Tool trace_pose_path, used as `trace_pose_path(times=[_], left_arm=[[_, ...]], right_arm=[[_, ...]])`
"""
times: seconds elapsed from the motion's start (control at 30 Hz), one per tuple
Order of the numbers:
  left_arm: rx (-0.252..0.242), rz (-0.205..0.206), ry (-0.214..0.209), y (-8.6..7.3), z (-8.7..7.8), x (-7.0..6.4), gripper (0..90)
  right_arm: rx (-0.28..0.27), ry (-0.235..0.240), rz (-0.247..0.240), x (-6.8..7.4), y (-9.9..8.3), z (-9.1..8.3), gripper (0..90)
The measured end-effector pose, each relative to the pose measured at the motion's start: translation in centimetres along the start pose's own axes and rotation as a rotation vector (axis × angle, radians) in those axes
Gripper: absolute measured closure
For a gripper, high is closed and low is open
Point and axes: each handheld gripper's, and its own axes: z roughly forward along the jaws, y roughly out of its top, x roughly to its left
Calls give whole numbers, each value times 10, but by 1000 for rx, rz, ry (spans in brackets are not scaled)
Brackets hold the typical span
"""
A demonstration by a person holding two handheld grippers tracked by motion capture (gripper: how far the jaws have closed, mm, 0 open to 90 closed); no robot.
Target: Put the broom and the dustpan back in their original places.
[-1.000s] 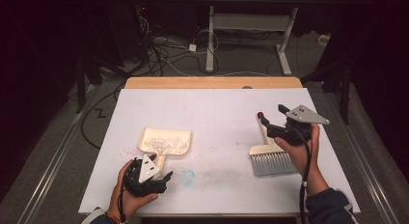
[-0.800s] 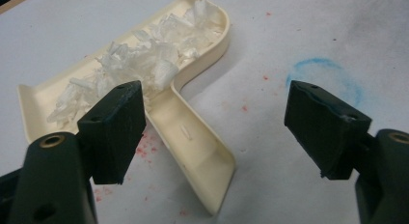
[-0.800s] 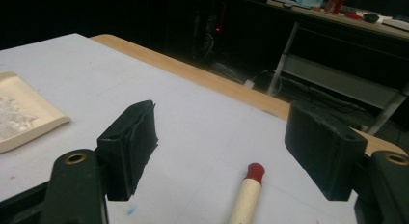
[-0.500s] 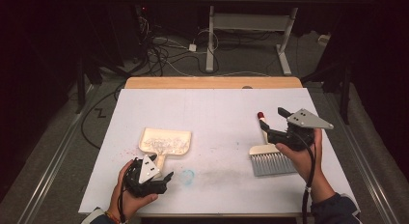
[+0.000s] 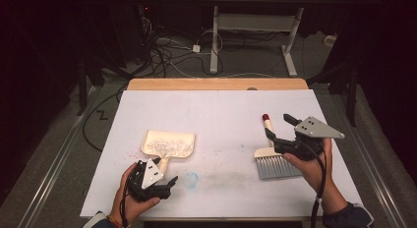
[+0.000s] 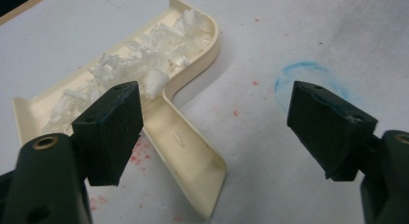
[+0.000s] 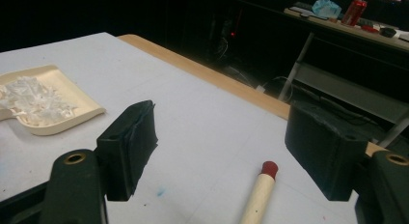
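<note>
A cream dustpan (image 5: 168,143) holding white shreds (image 6: 140,55) lies left of centre on the white table. Its handle (image 6: 190,151) points toward my left gripper (image 5: 164,181), which is open just behind it with nothing between its jaws. At the right lies a small brush (image 5: 273,159) with grey bristles and a red-tipped wooden handle (image 7: 260,190). My right gripper (image 5: 280,129) is open above the brush, its jaws apart on either side of the handle, gripping nothing.
A blue ring mark (image 5: 191,179) and small red specks (image 6: 137,151) stain the table sheet (image 5: 221,115) near the dustpan. A wooden strip (image 5: 216,84) edges the far side. Beyond it are cables on the floor and a desk frame (image 5: 255,26).
My right gripper has risen slightly and drawn back from the brush, which now lies free. The left gripper and dustpan have not moved.
</note>
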Motion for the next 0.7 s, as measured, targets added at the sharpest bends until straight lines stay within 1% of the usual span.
trace_pose_path(times=[0.13,0.17,0.23,0.33,0.5,0.6,0.7], left_arm=[[-6,3,-5,0,0,0,193],[-5,-5,-13,0,-1,-1,193],[-7,-2,-10,0,-1,-2,192],[-8,4,-14,0,-1,-2,192],[-17,11,-22,0,-2,-3,189],[-16,13,-24,0,-2,-3,188],[-18,18,-26,0,-2,-4,187]], right_arm=[[3,1,-12,3,0,-4,270],[0,6,-9,3,0,-5,269],[3,4,-19,4,-1,-7,269],[2,11,-17,6,-2,-10,269],[2,15,-30,8,-4,-15,268],[15,11,-39,8,-5,-17,265],[16,16,-37,8,-8,-20,265]])
